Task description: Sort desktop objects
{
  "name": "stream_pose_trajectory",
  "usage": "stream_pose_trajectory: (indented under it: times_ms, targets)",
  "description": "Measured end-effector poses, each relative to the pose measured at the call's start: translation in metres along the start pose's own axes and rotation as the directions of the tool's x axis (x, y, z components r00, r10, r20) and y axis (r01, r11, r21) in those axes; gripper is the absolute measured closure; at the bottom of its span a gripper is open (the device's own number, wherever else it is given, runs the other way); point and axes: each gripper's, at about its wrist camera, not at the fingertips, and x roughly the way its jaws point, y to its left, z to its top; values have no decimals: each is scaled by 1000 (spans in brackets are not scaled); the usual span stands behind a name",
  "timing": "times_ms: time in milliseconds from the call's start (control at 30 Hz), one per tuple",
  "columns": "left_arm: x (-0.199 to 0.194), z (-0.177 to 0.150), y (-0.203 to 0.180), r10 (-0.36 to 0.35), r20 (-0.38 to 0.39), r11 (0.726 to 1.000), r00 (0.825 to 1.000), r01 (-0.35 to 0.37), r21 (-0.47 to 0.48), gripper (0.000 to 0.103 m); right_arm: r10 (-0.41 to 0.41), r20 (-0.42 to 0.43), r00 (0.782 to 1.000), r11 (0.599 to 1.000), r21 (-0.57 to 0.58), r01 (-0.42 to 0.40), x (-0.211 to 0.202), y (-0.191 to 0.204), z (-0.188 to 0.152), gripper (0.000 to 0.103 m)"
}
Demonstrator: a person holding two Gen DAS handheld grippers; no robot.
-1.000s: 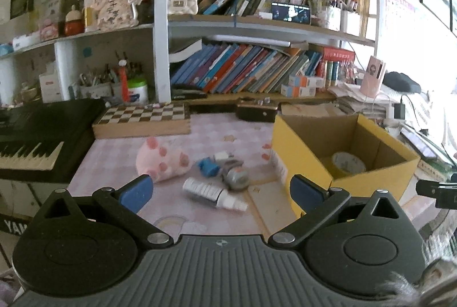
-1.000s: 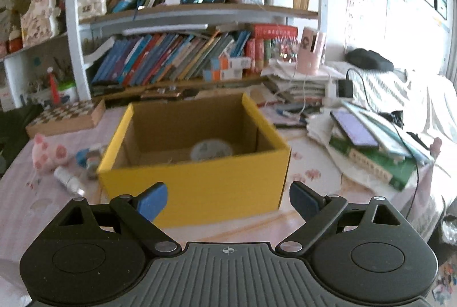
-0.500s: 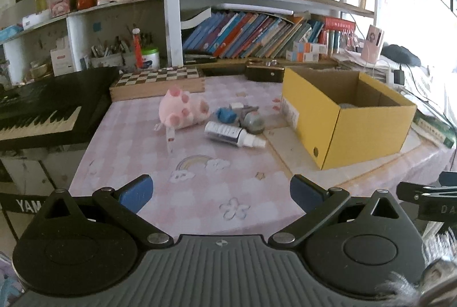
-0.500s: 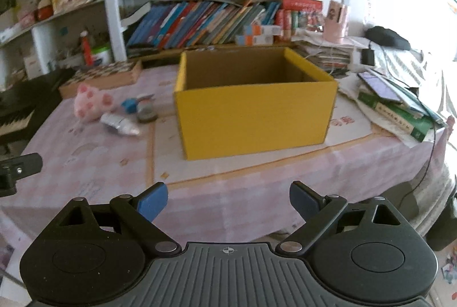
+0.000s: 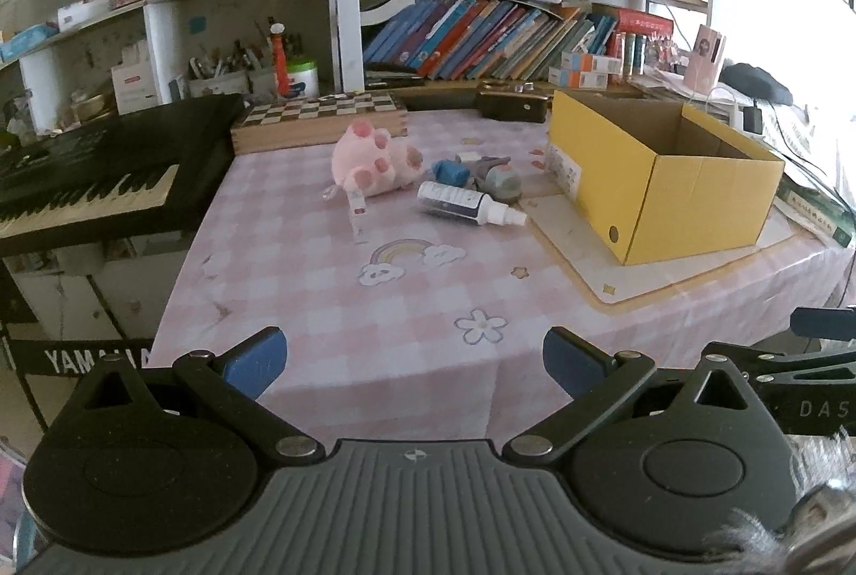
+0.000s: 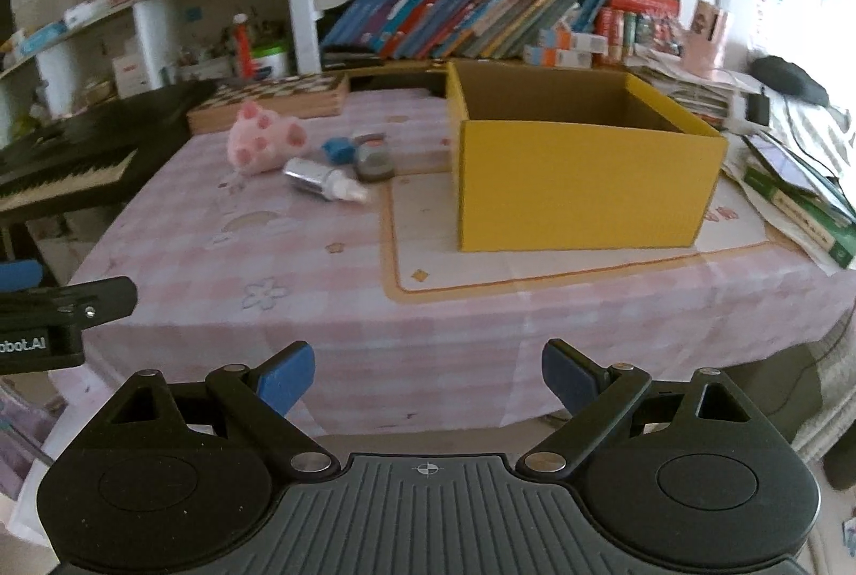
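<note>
A pink plush paw (image 5: 374, 160) (image 6: 262, 142) lies on the pink checked tablecloth (image 5: 331, 286), beside a white spray bottle (image 5: 468, 205) (image 6: 323, 180), a blue cap-like piece (image 5: 449, 171) and a grey round item (image 5: 503, 182). An open yellow cardboard box (image 5: 658, 179) (image 6: 578, 168) stands to their right. My left gripper (image 5: 414, 363) is open and empty, held off the table's near edge. My right gripper (image 6: 428, 372) is also open and empty, in front of the box and short of the table. Each gripper shows at the edge of the other's view.
A black keyboard (image 5: 91, 179) stands left of the table. A chessboard box (image 5: 321, 120) and a dark case (image 5: 513, 107) lie at the back, under crowded bookshelves (image 5: 508, 35). Stacked books and a phone (image 6: 792, 179) sit right of the box.
Both grippers have drawn back from the table and sunk a little; the objects and the box look smaller and farther. Both stay open and empty.
</note>
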Motion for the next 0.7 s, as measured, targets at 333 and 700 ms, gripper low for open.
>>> stream_pose_trajectory:
  times_ms: [333, 700]
  targets:
    - [-9, -3, 19, 47, 20, 998, 999, -46, -43, 0, 80, -1, 997, 995, -59, -80, -1, 24, 3, 9]
    - [-9, -2, 32, 70, 33, 995, 997, -68, -74, 0, 115, 6, 993, 990, -87, -114, 4, 42, 11, 9]
